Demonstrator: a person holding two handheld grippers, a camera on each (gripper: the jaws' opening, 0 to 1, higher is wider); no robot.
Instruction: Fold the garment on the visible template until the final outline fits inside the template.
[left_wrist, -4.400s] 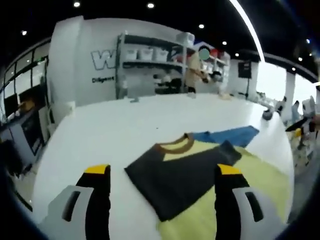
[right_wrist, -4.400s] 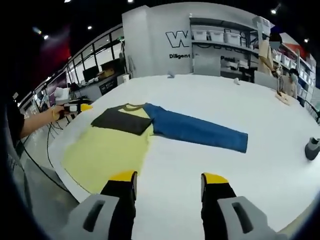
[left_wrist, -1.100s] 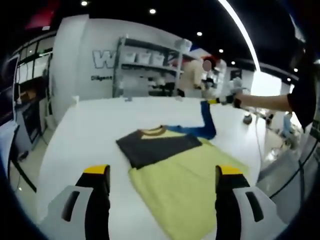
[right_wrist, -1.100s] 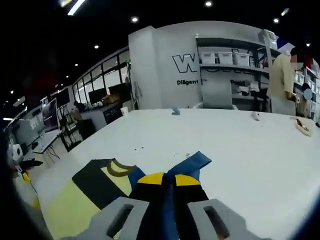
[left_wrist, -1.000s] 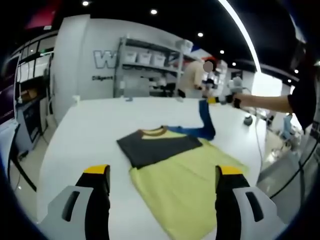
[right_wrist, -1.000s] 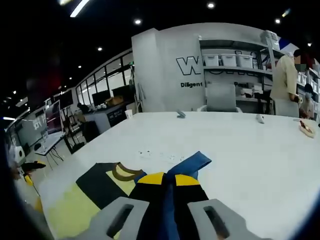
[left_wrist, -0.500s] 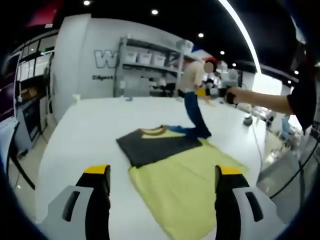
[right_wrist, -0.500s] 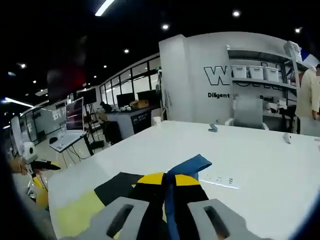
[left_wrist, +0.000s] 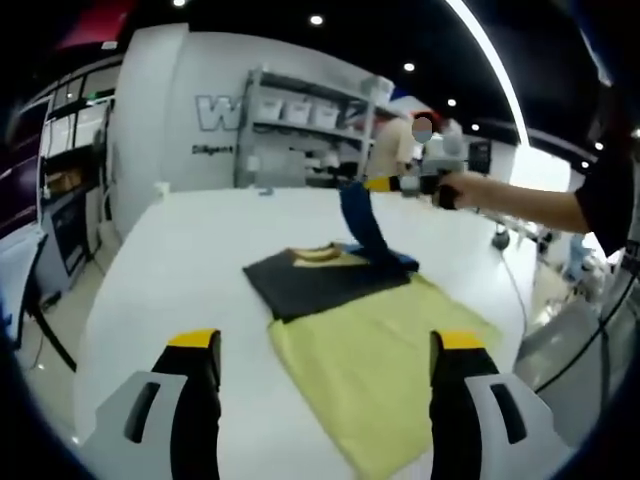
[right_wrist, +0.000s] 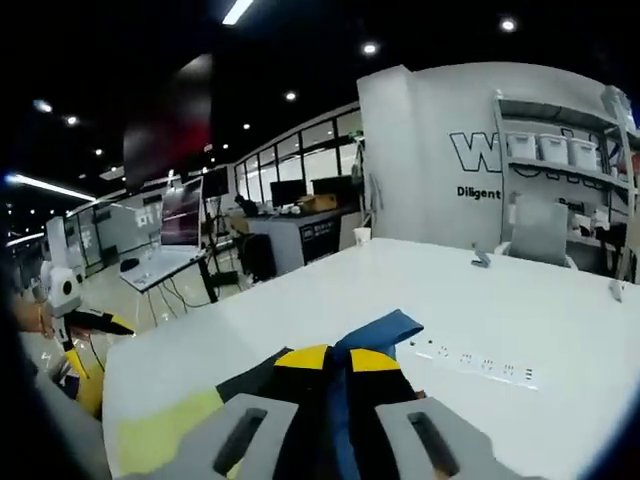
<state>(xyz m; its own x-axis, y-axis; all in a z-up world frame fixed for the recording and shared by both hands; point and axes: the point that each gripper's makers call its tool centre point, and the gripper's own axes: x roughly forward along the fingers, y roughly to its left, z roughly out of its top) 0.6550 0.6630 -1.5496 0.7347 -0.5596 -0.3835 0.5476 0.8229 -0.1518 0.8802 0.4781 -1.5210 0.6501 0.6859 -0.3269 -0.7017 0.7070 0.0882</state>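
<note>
- The step in hand looked to be folding the blue sleeve (left_wrist: 362, 222) over the shirt (left_wrist: 330, 280), which lay on the yellow template (left_wrist: 385, 360) on the white table (left_wrist: 180, 270).
- The right claw (right_wrist: 338, 362) was closed on the sleeve's end, blue cloth sticking out past its tips; seen from the left gripper view, it (left_wrist: 385, 184) held the sleeve up in a steep band above the shirt's collar.
- To do it well, I judged the sleeve should be carried across the dark body and laid flat, inside the template's edge, before the cloth is let go; letting go high would likely leave a bunched heap.
- The left claw (left_wrist: 320, 350) stood wide open, holding nothing, low over the template's near edge; it could pin the dark fold while the sleeve is laid.
- The left gripper view gave the whole layout: shirt at the template's far end, much yellow bare nearer the camera.
- The right gripper view gave the grip itself close up, with a little dark cloth and yellow beneath.
</note>
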